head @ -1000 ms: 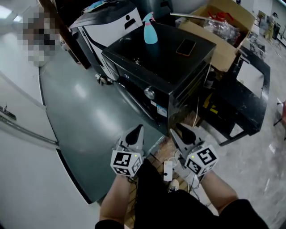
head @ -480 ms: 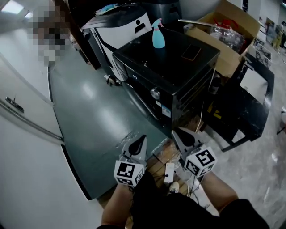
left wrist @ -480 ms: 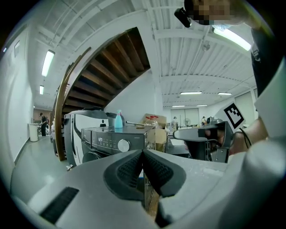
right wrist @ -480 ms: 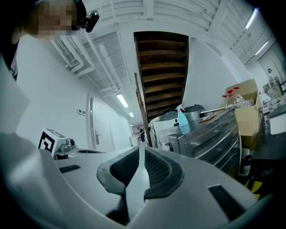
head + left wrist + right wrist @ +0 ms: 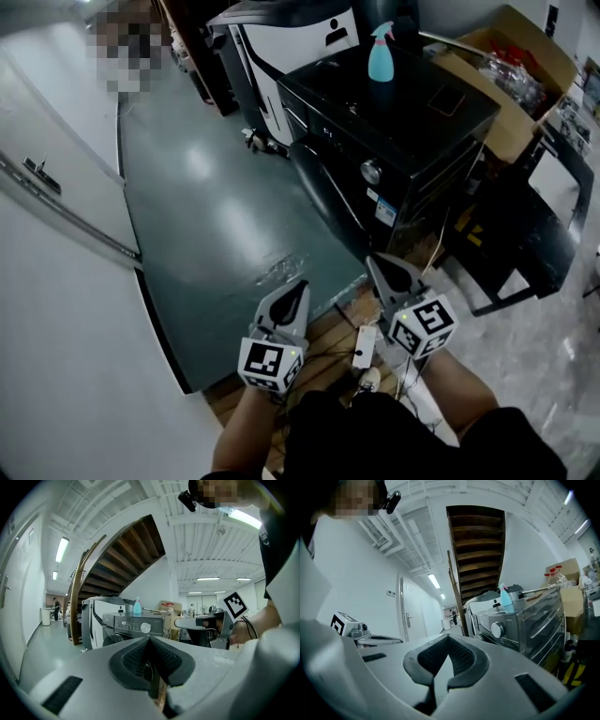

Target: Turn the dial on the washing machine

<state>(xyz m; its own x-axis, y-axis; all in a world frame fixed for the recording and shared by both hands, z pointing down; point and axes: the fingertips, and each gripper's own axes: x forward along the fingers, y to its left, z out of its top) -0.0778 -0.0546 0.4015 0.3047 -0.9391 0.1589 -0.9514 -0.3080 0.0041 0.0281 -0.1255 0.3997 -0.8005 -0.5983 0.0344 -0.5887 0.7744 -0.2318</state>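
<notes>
At the far left stood a white door point(image 5: 56, 216) with a small handle, and beside it a stretch of glossy green floor point(image 5: 216, 216) ran off toward the back of the room. The left gripper point(image 5: 298, 287) was held low over the floor's near edge, its jaws pressed together with nothing between them. Just to its right, the right gripper point(image 5: 377, 263) pointed the same way; its jaws had just been closing and met on empty air. A white power strip point(image 5: 364, 345) lay on the wooden boards point(image 5: 328, 337) between the two hands. Ahead of both grippers and well apart from them sat the black washing machine point(image 5: 412, 117), with the round silver dial point(image 5: 371, 172) on its front panel, near the corner facing the person, untouched. A white appliance point(image 5: 291, 42) stood behind the machine. On the machine's top stood a pale blue spray bottle point(image 5: 380, 56) and, further right, a phone point(image 5: 447, 101) lay flat. An open cardboard box point(image 5: 525, 75) sat at the far right.
</notes>
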